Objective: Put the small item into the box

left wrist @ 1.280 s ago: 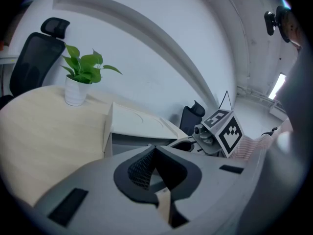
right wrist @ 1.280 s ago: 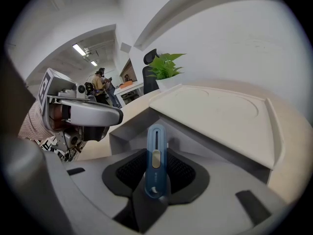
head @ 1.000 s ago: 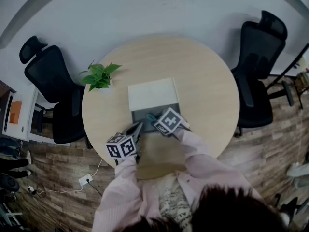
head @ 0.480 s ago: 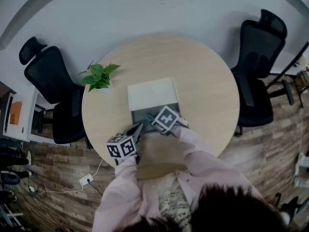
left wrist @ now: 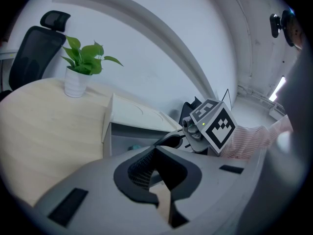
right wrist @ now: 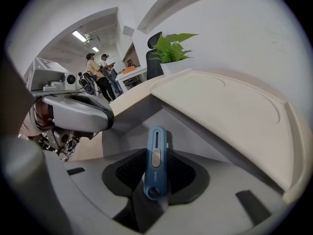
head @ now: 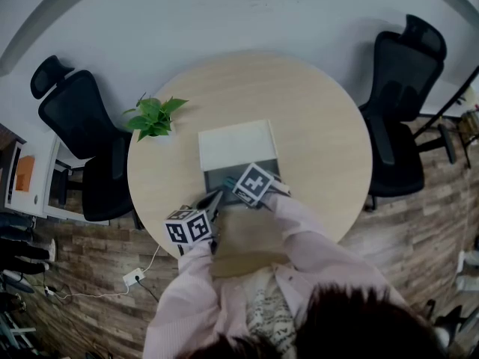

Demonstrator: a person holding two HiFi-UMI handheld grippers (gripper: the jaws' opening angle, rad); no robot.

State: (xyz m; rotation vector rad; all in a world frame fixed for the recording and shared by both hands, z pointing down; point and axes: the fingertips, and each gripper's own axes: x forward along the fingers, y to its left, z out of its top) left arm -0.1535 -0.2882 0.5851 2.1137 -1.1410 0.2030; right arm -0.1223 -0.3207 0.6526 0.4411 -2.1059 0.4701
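On the round table (head: 314,126) an open grey box (head: 212,178) stands with its white lid (head: 238,144) folded back. My right gripper (head: 231,182) reaches over the box's front and is shut on a small blue utility knife (right wrist: 155,160), which points into the box between the pads (right wrist: 182,173). The lid (right wrist: 225,111) fills the right of that view. My left gripper (head: 215,199) rests just left of the box's front corner. Its jaws (left wrist: 156,155) are shut with nothing between them. From there I see the box wall (left wrist: 124,136) and the right gripper's marker cube (left wrist: 215,124).
A potted plant (head: 153,118) stands at the table's left edge, behind the box. Black office chairs sit to the left (head: 78,137) and right (head: 400,103) of the table. People (right wrist: 98,65) stand far off in the room.
The right gripper has shifted slightly left and forward over the box with the knife. The left gripper has stayed put.
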